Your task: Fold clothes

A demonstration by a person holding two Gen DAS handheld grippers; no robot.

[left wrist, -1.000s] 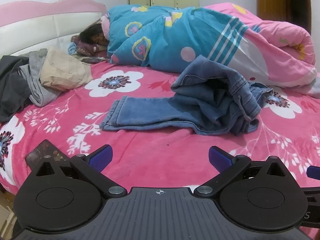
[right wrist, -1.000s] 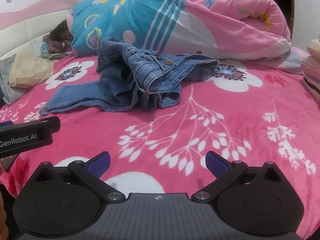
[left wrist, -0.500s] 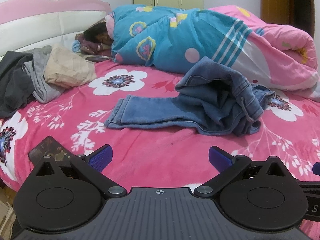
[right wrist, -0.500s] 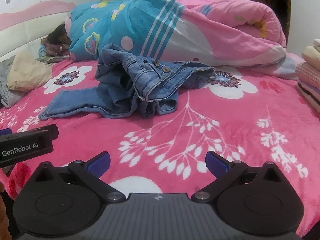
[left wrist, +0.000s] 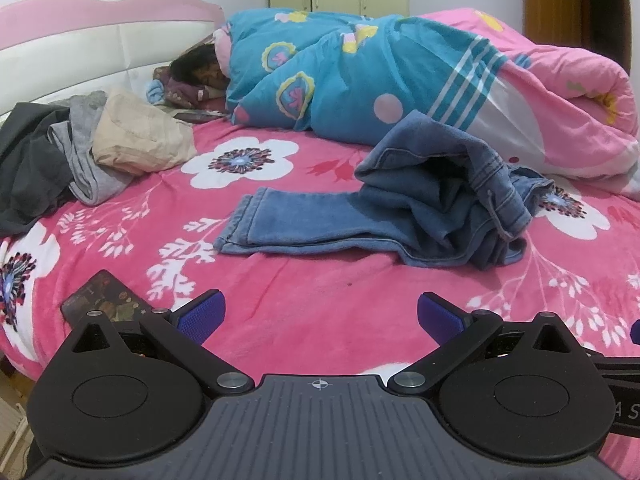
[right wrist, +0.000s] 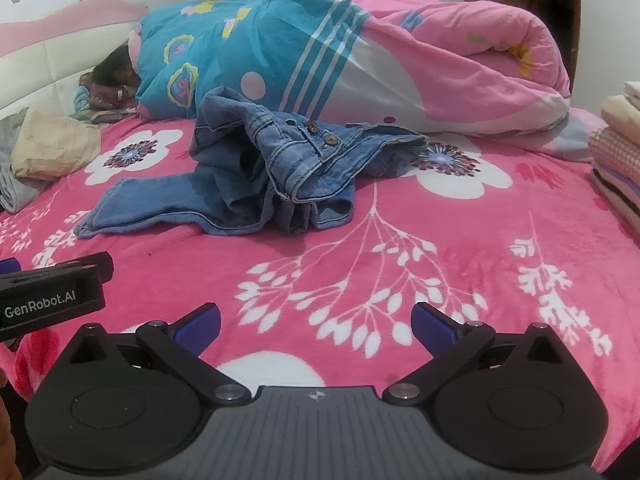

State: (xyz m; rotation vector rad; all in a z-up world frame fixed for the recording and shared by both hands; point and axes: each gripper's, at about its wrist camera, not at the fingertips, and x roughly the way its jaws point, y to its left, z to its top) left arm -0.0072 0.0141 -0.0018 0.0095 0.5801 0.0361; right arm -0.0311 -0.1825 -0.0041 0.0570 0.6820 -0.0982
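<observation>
Left wrist view: crumpled blue denim jeans [left wrist: 404, 208] lie on the bed's [left wrist: 320, 300] fleecy pink floral blanket, one leg stretched flat toward 9 o'clock, waist bunched. They sit at 12 o'clock, well apart from the left gripper [left wrist: 319, 316], fingers spread and empty.

Right wrist view: the jeans [right wrist: 256, 176] lie at 11 o'clock, buttoned waistband uppermost. The right gripper [right wrist: 316, 322] is spread, empty.

Bare blanket [right wrist: 360, 248] before the jeans [right wrist: 256, 176] (quilt [right wrist: 360, 56] behind)
</observation>
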